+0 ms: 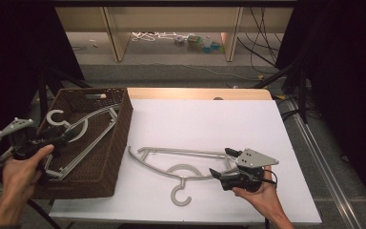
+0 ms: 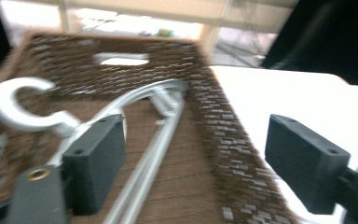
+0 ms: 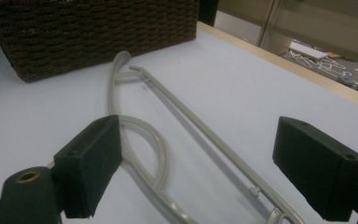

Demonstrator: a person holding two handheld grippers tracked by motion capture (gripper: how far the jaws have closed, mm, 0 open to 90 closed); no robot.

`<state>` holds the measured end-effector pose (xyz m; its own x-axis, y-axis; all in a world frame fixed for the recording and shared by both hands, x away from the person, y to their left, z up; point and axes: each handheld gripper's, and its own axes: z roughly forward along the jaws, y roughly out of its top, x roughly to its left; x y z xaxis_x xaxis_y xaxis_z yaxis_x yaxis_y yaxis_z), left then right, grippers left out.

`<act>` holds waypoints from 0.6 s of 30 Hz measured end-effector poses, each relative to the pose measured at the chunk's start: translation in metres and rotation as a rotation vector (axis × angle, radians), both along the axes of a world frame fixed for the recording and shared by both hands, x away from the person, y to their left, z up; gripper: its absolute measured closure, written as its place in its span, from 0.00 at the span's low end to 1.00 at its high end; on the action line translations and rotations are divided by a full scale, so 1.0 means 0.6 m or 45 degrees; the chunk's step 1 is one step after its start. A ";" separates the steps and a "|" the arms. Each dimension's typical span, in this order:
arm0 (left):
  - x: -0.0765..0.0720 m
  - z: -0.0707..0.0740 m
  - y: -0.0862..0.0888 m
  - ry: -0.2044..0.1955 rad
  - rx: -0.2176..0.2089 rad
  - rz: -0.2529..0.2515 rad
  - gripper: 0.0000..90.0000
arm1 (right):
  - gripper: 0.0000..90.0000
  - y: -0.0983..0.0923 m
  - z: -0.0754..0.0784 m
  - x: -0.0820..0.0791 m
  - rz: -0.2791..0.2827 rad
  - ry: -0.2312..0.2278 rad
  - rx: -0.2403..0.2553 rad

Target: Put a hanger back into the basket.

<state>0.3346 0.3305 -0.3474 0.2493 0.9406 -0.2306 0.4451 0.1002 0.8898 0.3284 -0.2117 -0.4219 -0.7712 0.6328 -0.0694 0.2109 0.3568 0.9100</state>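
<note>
We see the left tongs [image 1: 66, 137] held over the near left part of a dark woven basket [image 1: 119, 131], their jaws standing wide apart with nothing pressed between the pads. A grey hanger [image 1: 83, 129] lies inside the basket just ahead of these tongs; in the left gripper view its hook [image 2: 16, 109] curls just beyond the left jaw, and its arms run on from there toward the far basket wall. That view is blurred, so we cannot tell whether the left jaw grazes the hanger's neck.

The right tongs [image 1: 221, 164] rest low over the white table [image 1: 209, 119], also spread wide and gripping nothing. A second grey hanger [image 1: 181, 164] lies flat on the table straight in front of them. In the right gripper view its straight bar [image 3: 200, 128] runs between the two jaws and away toward the basket, while its curved arm [image 3: 156, 149] passes close by the left jaw. Its hook [image 1: 180, 195] lies on the table to the near side of these tongs.
</note>
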 end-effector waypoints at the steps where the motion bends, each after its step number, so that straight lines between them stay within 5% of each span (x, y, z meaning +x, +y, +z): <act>1: -0.008 0.002 -0.013 -0.028 -0.011 -0.019 0.18 | 0.18 0.000 0.000 0.000 0.003 0.003 0.010; 8: -0.050 -0.010 -0.099 -0.219 -0.017 -0.183 0.18 | 0.18 0.000 -0.001 -0.001 -0.013 0.006 0.050; 13: -0.070 -0.029 -0.153 -0.312 -0.031 -0.275 0.18 | 0.18 0.001 -0.003 -0.002 -0.010 0.024 0.061; 18: -0.077 -0.067 -0.210 -0.307 0.039 -0.383 0.18 | 0.18 0.001 -0.004 -0.002 -0.016 0.021 0.098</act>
